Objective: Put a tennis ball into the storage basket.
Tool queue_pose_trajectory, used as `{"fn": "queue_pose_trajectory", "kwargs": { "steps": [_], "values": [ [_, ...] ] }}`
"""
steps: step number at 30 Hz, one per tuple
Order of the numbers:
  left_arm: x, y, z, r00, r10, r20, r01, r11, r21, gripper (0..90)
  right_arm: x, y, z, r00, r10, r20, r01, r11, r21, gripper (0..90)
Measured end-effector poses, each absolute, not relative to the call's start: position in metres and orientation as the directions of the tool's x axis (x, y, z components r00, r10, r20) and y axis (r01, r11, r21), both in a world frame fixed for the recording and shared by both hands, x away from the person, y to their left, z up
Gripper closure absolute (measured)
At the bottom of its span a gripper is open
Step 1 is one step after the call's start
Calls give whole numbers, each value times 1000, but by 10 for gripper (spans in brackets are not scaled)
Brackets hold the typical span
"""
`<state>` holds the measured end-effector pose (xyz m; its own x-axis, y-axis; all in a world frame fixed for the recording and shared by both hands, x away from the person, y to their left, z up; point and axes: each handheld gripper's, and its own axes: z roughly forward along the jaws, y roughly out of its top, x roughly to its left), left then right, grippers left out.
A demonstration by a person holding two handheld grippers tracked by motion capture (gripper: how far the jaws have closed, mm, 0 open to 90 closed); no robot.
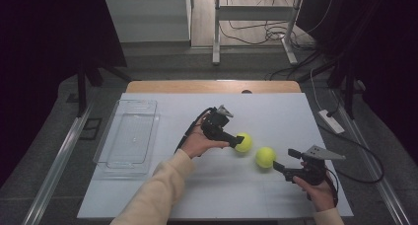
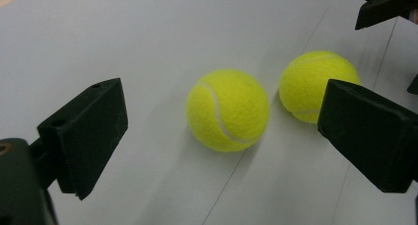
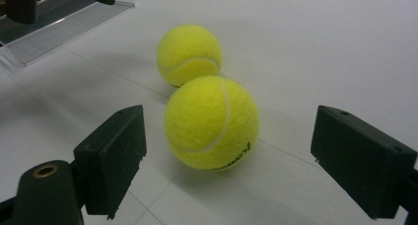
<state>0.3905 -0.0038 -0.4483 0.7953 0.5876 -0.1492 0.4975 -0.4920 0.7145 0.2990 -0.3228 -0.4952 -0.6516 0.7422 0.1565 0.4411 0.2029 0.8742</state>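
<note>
Black fingers of the left gripper (image 2: 222, 141) stand wide apart in the left gripper view, and between them, a little farther off, lies the first fuzzy yellow-green tennis ball (image 2: 228, 110) on the white tabletop (image 2: 123, 32). Neither finger touches it. Just beside this ball, almost touching, lies the second fuzzy yellow-green tennis ball (image 2: 315, 82), partly behind one finger.

From the right gripper view I see the right gripper (image 3: 226, 166) also open, with the second ball (image 3: 212, 122) sitting between its fingers, with a gap on each side. The first ball (image 3: 189, 55) is right behind it. A clear plastic rectangular tray (image 3: 54, 27) lies at the top left corner there.

From the high view, both balls rest near the middle of the tabletop (image 1: 276, 111), the first ball (image 1: 243, 142) at the tip of the left gripper (image 1: 235, 140), the second ball (image 1: 265, 157) just before the right gripper (image 1: 282, 167). I see the tray (image 1: 127, 131) at the left side, well apart from the balls. One hand (image 1: 197, 143) holds the left gripper, the other hand (image 1: 318, 190) holds the right one
</note>
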Motion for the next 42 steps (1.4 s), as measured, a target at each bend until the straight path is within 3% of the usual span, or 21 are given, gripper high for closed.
{"fn": "queue_pose_trajectory", "kwargs": {
  "steps": [42],
  "values": [
    [412, -43, -485, 802, 570, -177, 539, -563, 626, 56, 300, -323, -496, -651, 744, 153, 443, 208, 872, 133]
  ]
}}
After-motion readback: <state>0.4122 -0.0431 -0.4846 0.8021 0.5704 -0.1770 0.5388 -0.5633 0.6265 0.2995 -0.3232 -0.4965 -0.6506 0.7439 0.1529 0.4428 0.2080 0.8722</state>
